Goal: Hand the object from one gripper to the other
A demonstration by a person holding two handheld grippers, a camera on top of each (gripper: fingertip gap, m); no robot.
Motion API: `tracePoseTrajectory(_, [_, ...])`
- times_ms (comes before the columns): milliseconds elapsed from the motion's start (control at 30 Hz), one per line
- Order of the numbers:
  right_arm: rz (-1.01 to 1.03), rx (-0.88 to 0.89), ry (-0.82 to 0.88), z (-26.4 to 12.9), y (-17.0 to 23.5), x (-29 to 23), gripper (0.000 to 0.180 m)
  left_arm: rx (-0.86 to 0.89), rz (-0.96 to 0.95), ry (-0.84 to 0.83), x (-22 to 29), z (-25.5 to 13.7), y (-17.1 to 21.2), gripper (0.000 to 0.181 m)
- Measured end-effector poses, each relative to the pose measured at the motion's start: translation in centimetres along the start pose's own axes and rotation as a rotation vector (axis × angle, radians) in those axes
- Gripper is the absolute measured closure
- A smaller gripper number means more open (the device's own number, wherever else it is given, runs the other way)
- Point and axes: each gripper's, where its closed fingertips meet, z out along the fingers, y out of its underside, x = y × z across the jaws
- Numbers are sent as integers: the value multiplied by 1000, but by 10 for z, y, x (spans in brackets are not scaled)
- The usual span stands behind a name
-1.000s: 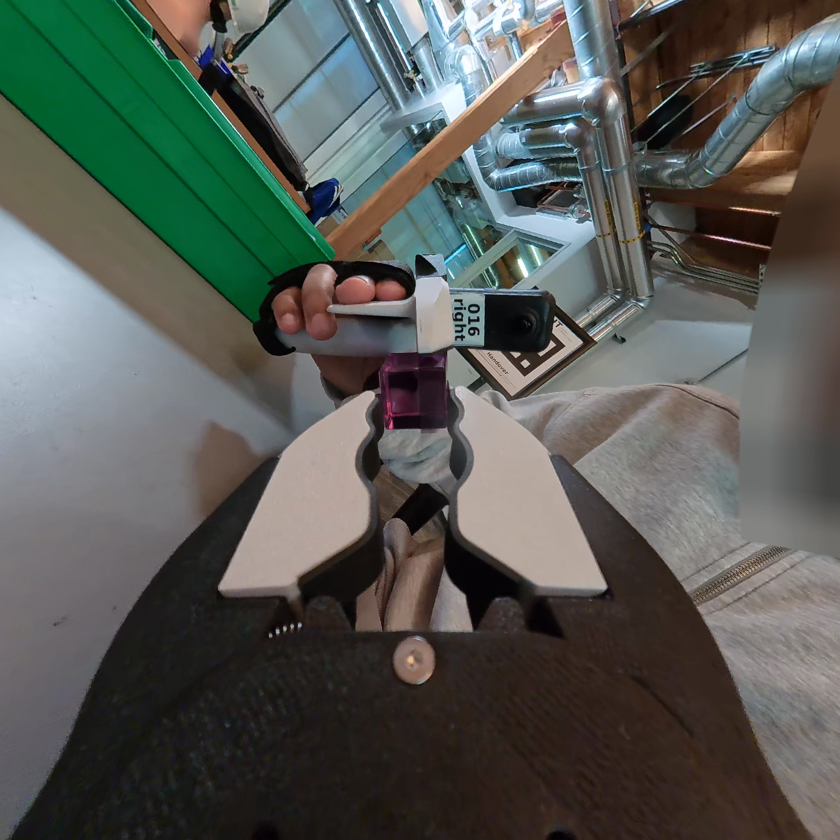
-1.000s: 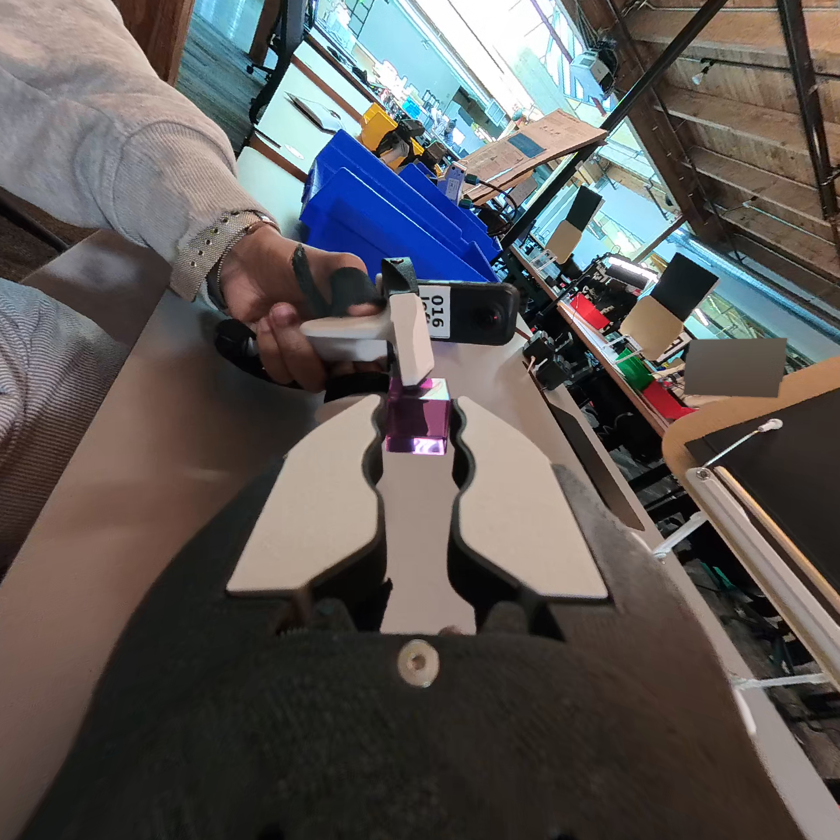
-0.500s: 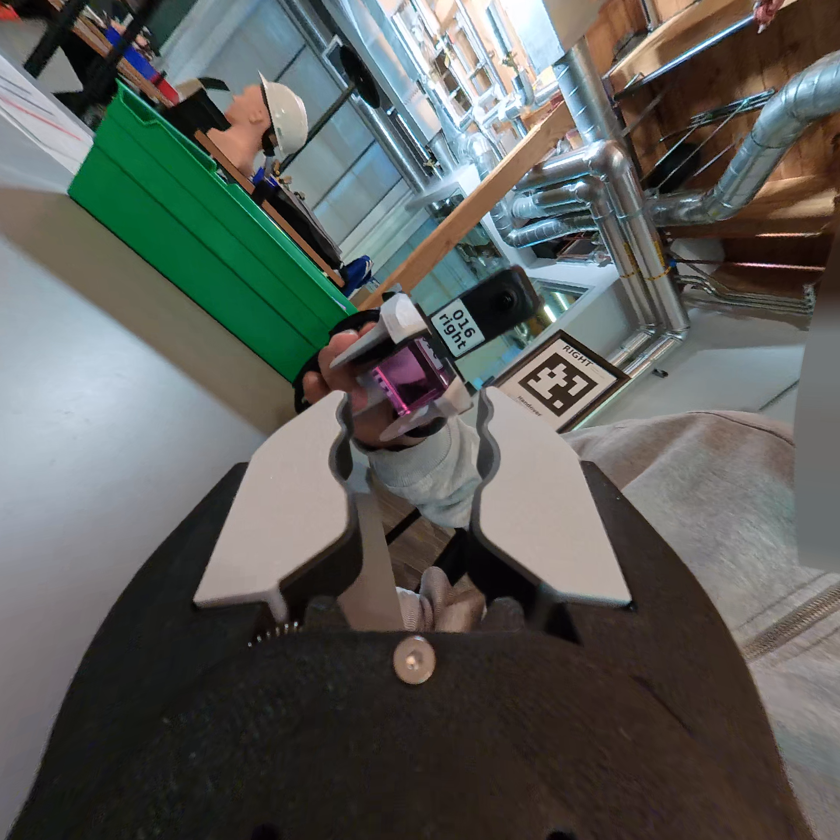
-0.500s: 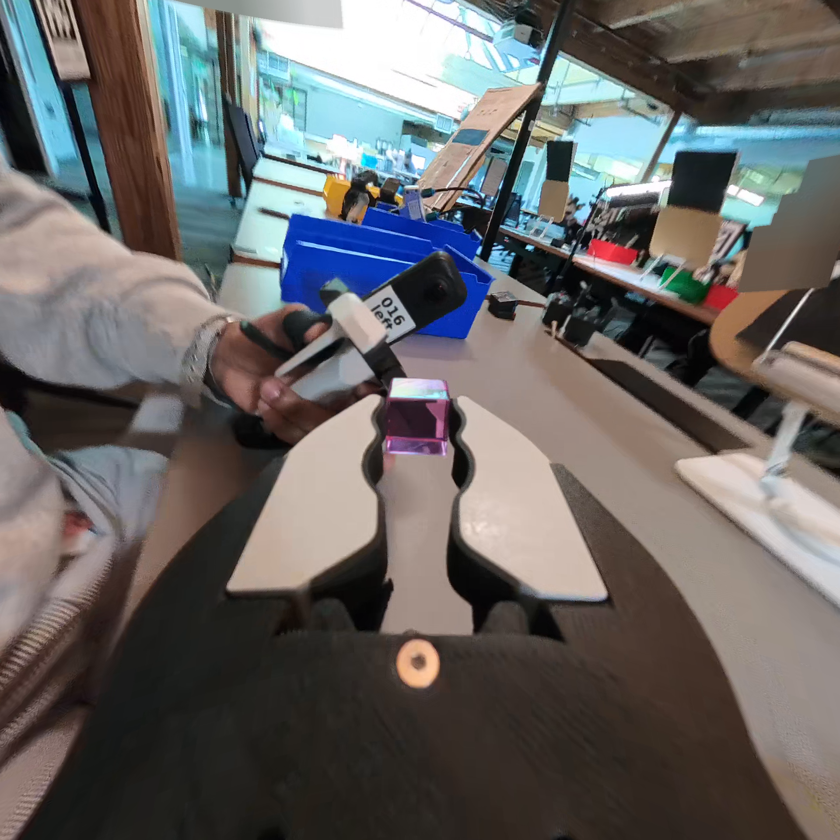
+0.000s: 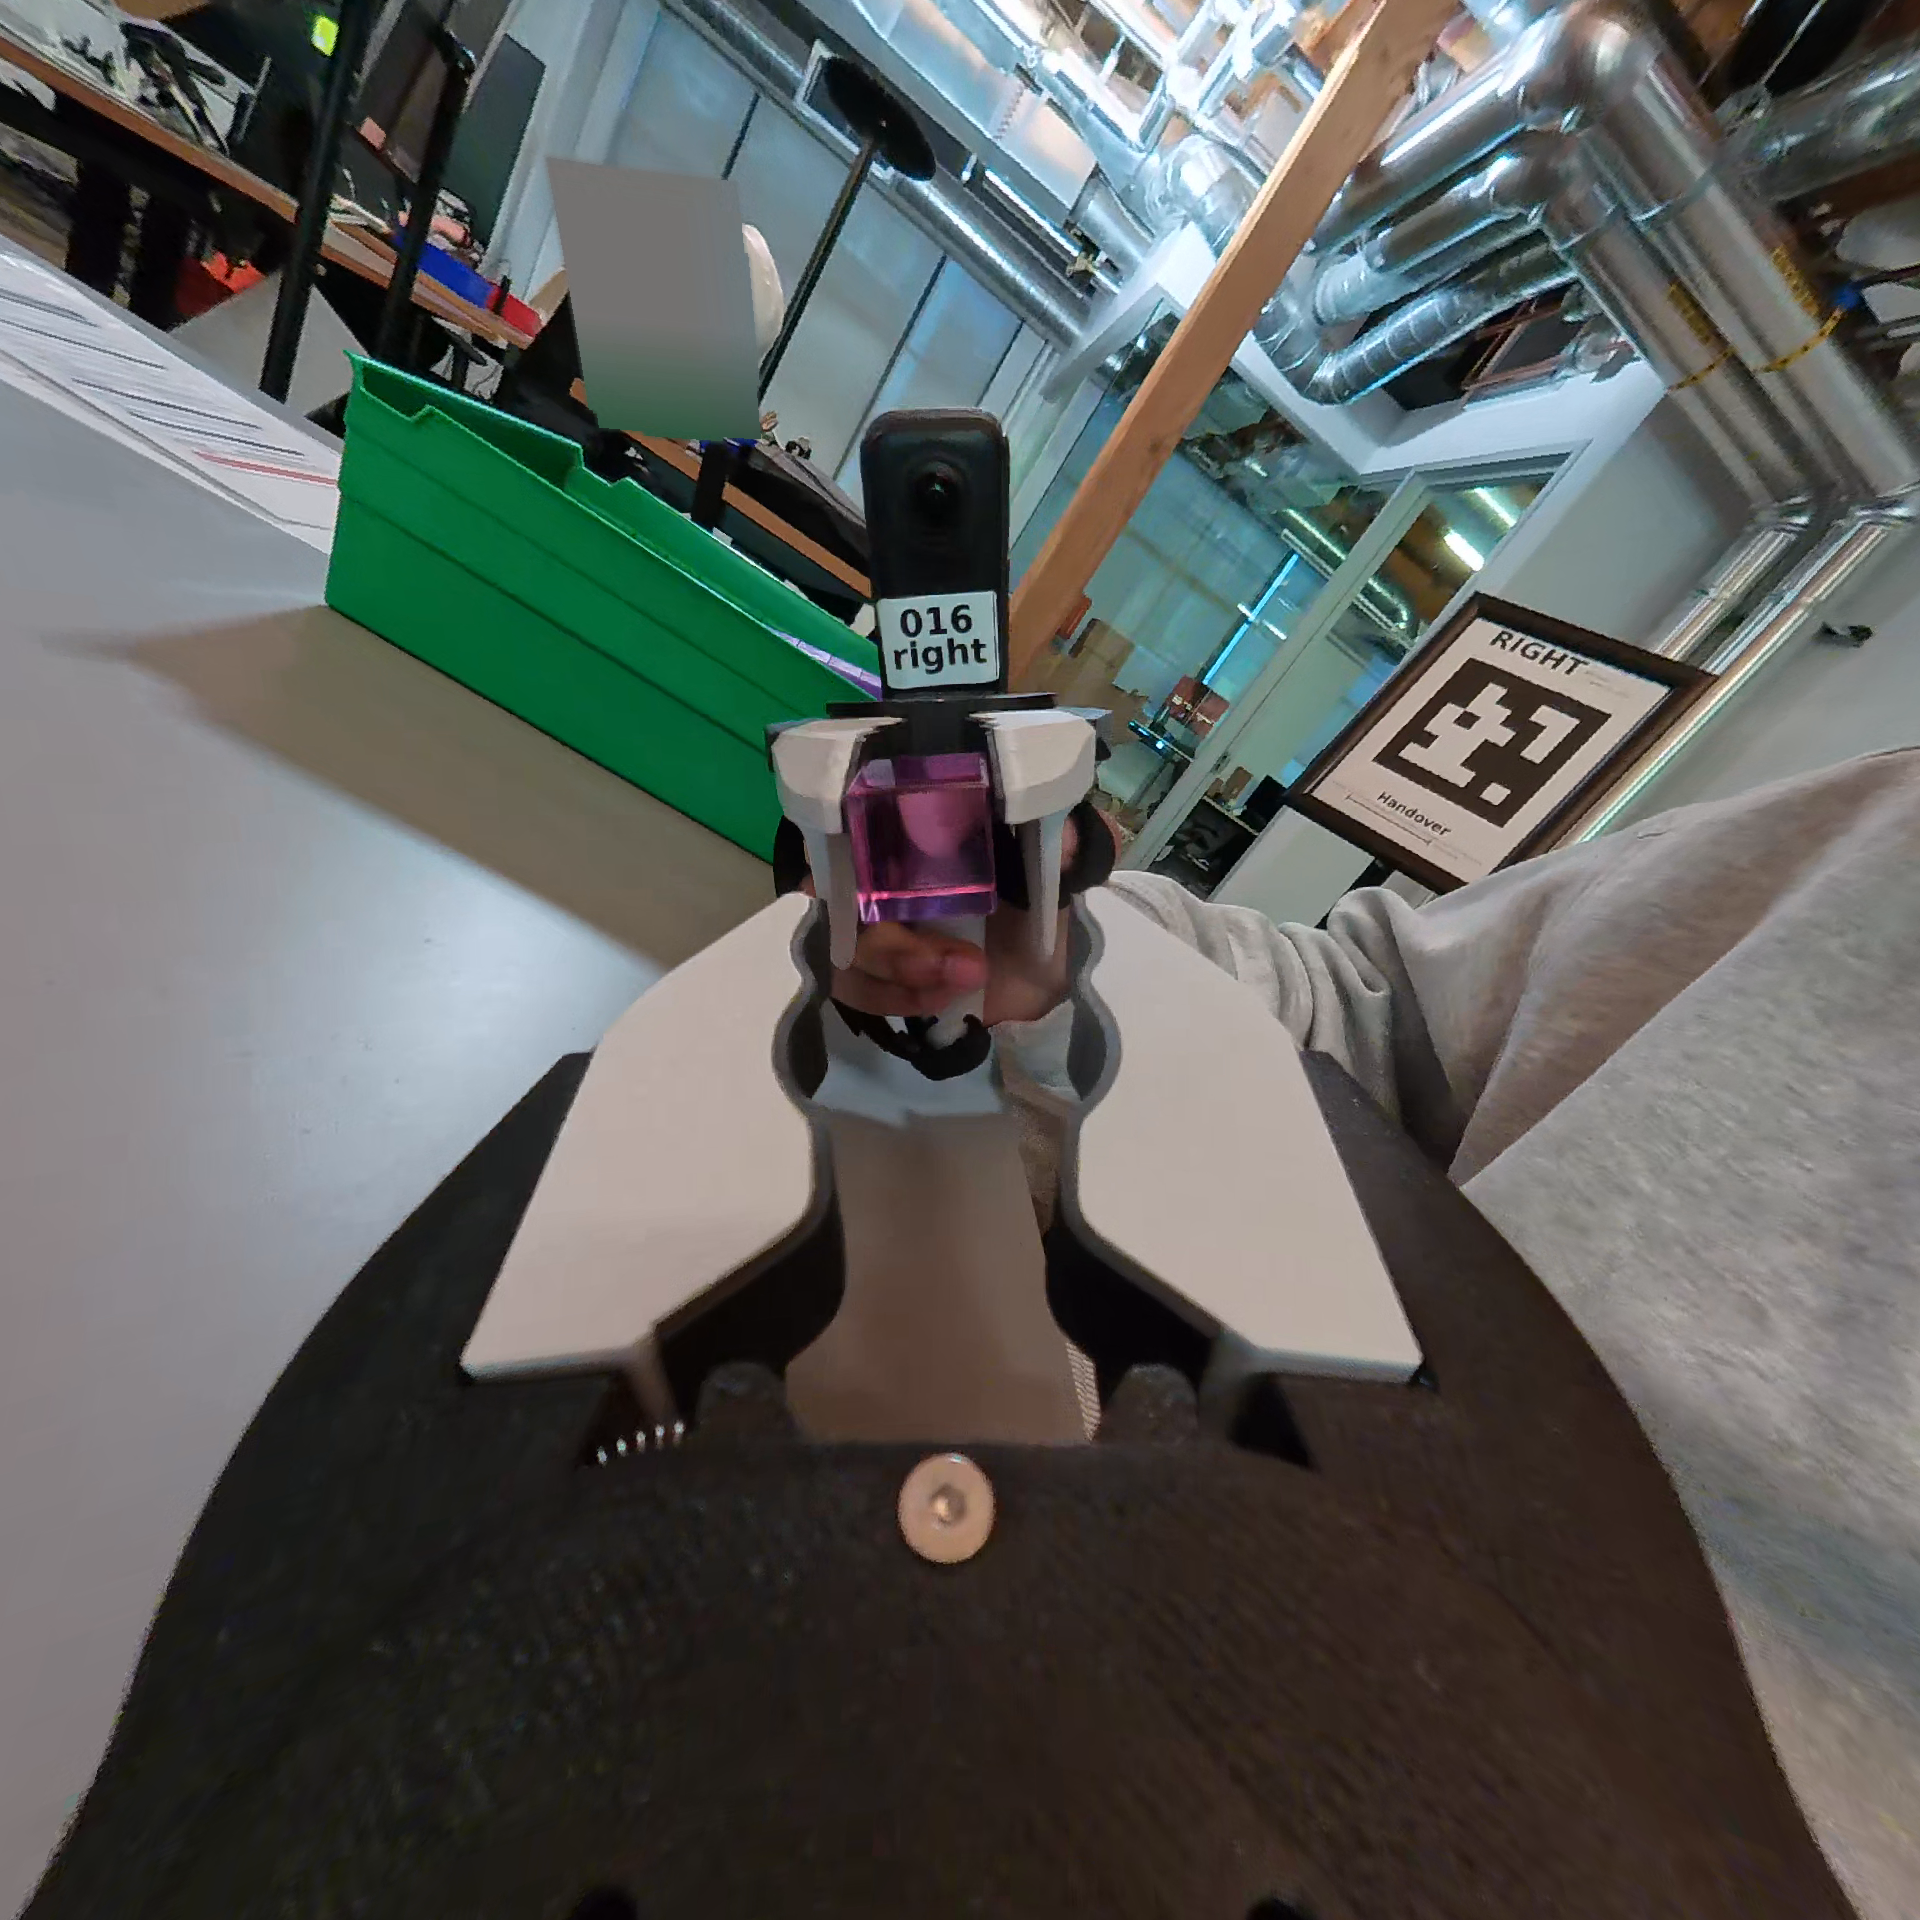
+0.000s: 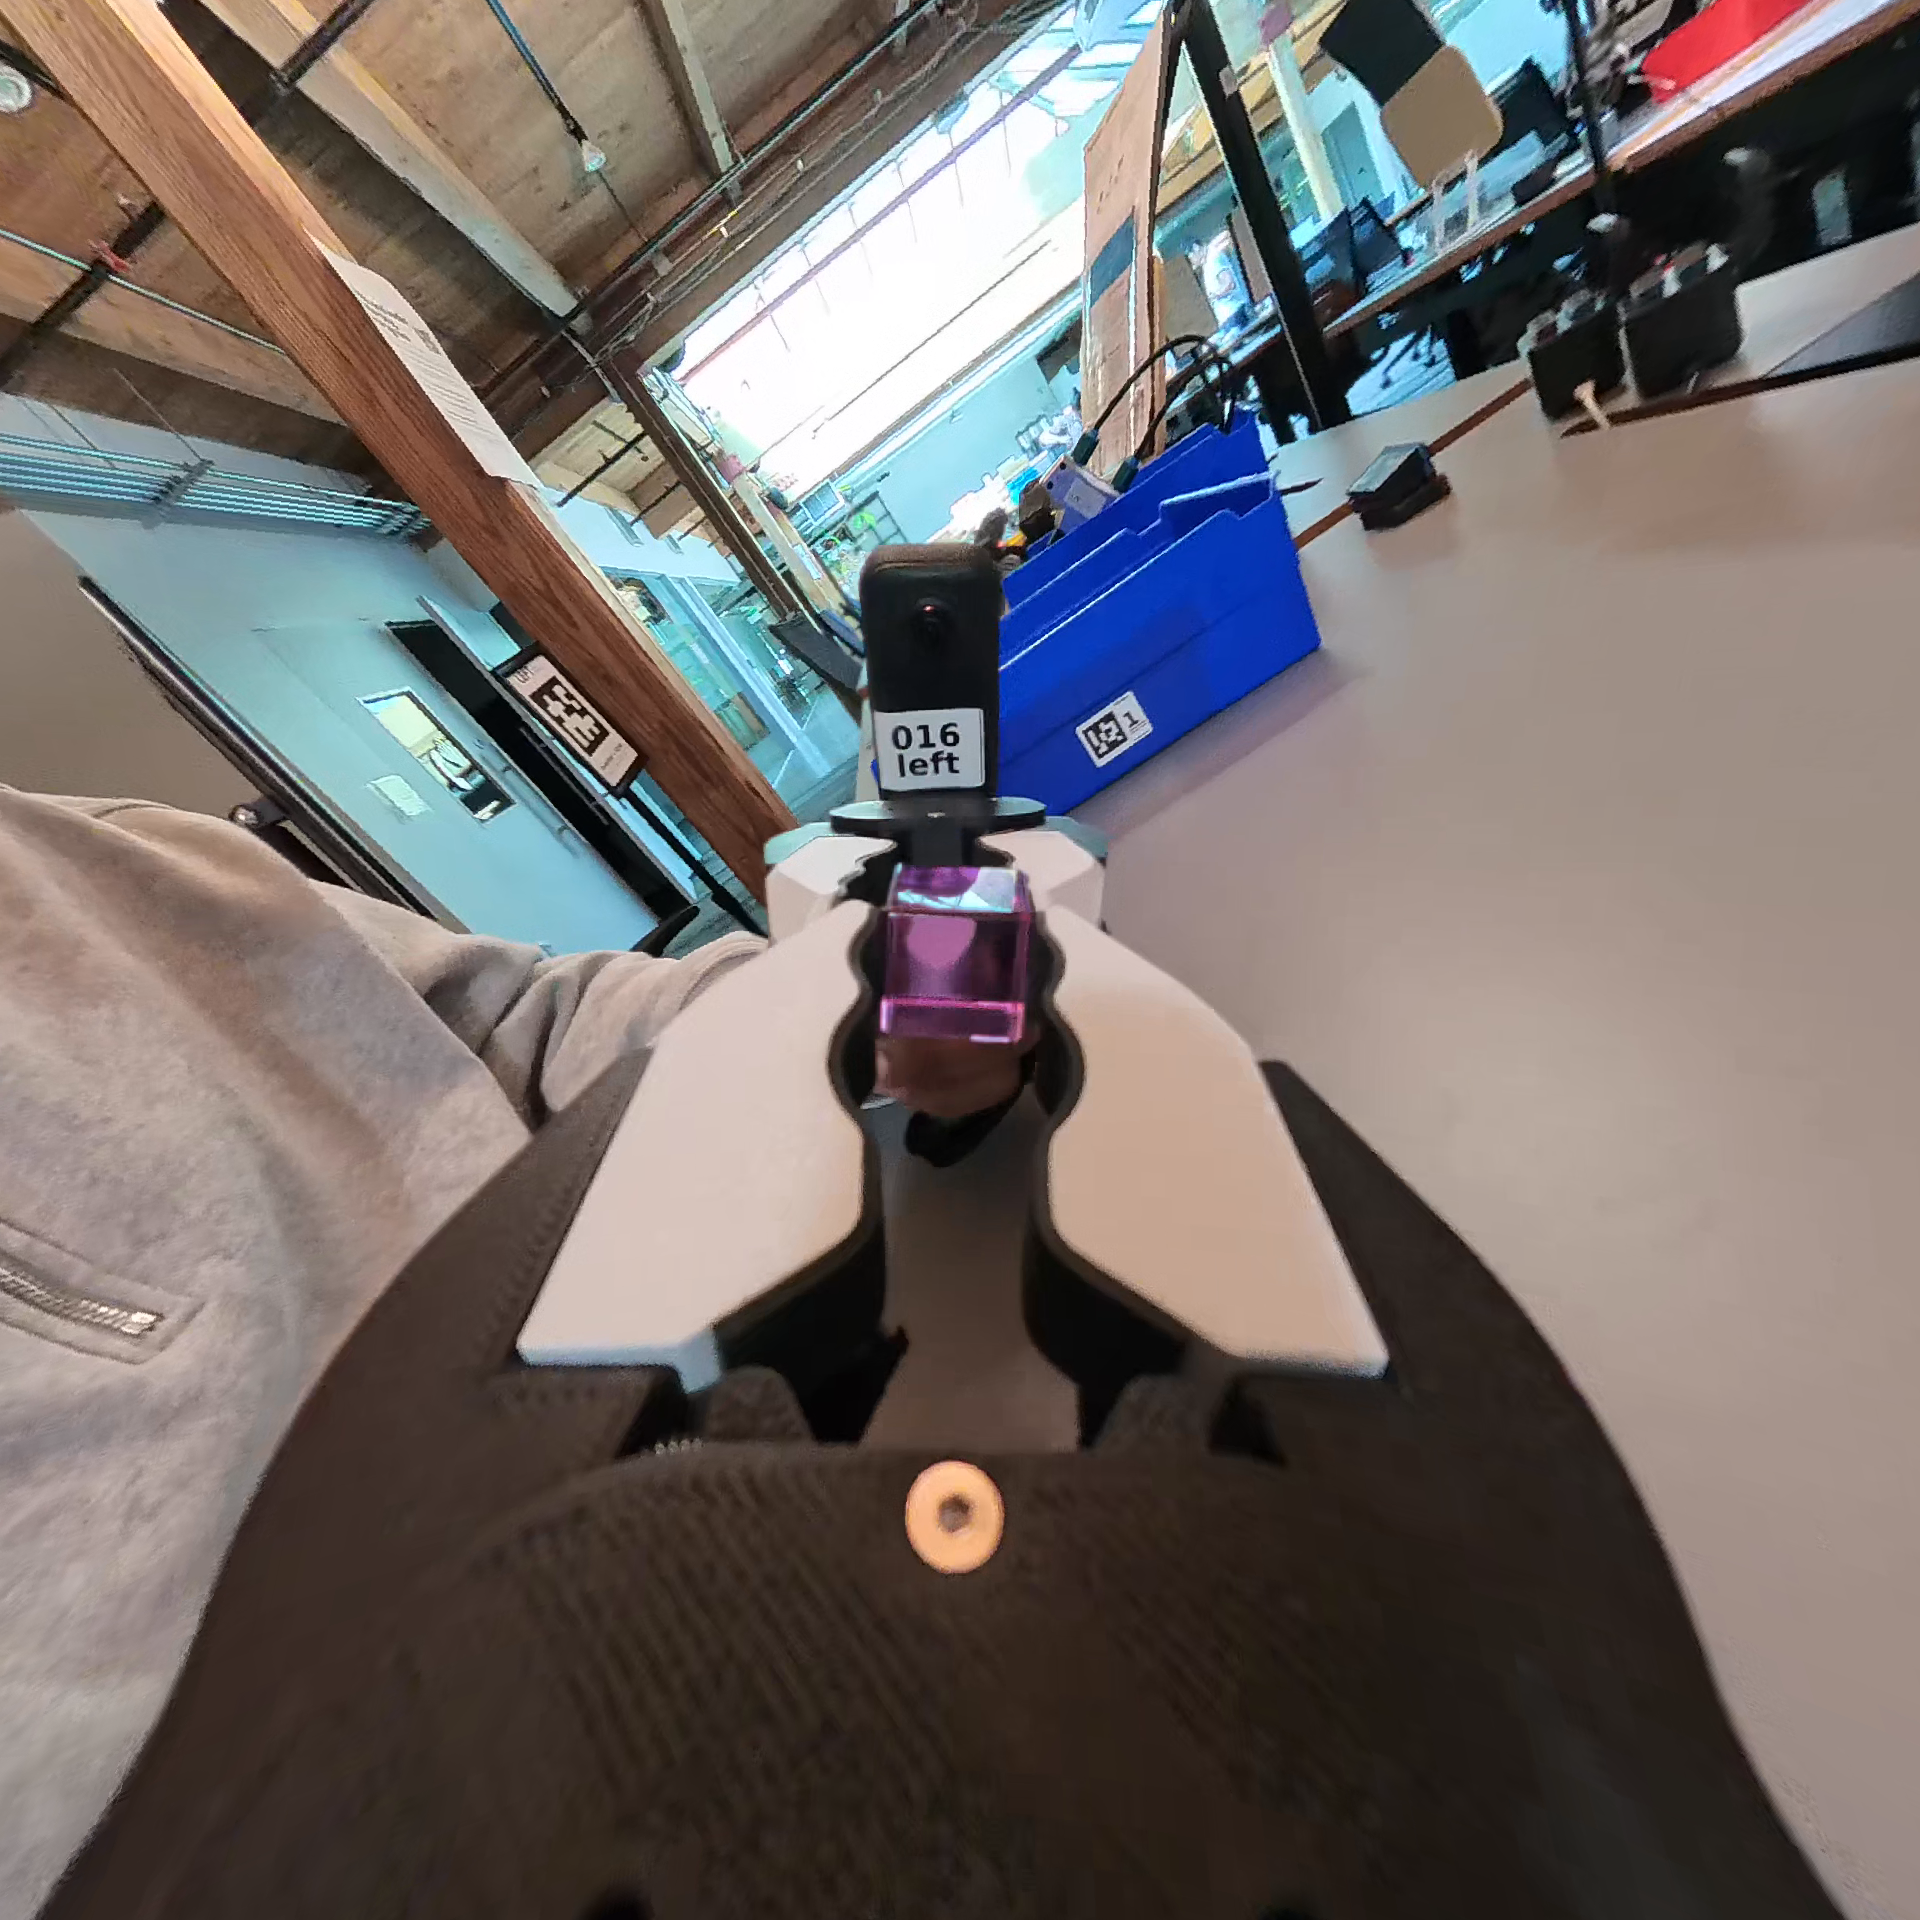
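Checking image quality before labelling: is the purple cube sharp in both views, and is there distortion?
Left wrist view: purple cube sharp, light glowing through it; green bin bowed by the wide lens. Right wrist view: cube crisp; blue bin and table tilted.

Bright, even daylight — strongest from blown-out skylights (image 6: pixel 883 270) in the right wrist view. Soft shadow beside the green bin (image 5: pixel 540 603) on the table (image 5: pixel 208 935). Strong fisheye bending at edges; near foreground soft — mid-distance sharp.
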Motion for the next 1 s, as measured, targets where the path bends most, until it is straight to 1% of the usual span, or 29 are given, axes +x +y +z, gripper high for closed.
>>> tracePoseTrajectory(100, [28, -2, -15, 3, 2, -2, 153, -1, -5, -3, -1, 0, 1, 137])
tracePoseTrajectory(367, [11, -16, -16, 10, 7, -6, 153, 7, -27, 6, -1, 1, 1, 141])
tracePoseTrajectory(400, [6, -16, -13, 10, 7, -6, 153, 9, -30, 8, -1, 1, 1, 143])
tracePoseTrajectory(467, [-3, -19, -8, 11, 8, -5, 153, 11, -35, 24, 1, 1, 1, 153])
tracePoseTrajectory(667, [-79, 2, -9, 11, 6, -7, 152, 16, -74, 48, 3, 0, 0, 153])
tracePoseTrajectory(700, [-109, 15, 0, 10, 4, -7, 148, 20, -88, 54, 3, -1, -1, 153])
tracePoseTrajectory(767, [-188, 50, 27, 6, -4, -6, 132, 36, -125, 61, 1, -2, -3, 153])
tracePoseTrajectory(833, [-313, 53, 43, 2, -7, -8, 124, 50, -170, 62, -2, -5, -5, 153])
tracePoseTrajectory(933, [-638, -25, 79, -1, -1, -11, 119, 46, -271, 90, -5, -7, -3, 153])
tracePoseTrajectory(1000, [-876, -75, 107, -1, 5, -13, 121, 44, -340, 127, -5, -7, -3, 153])
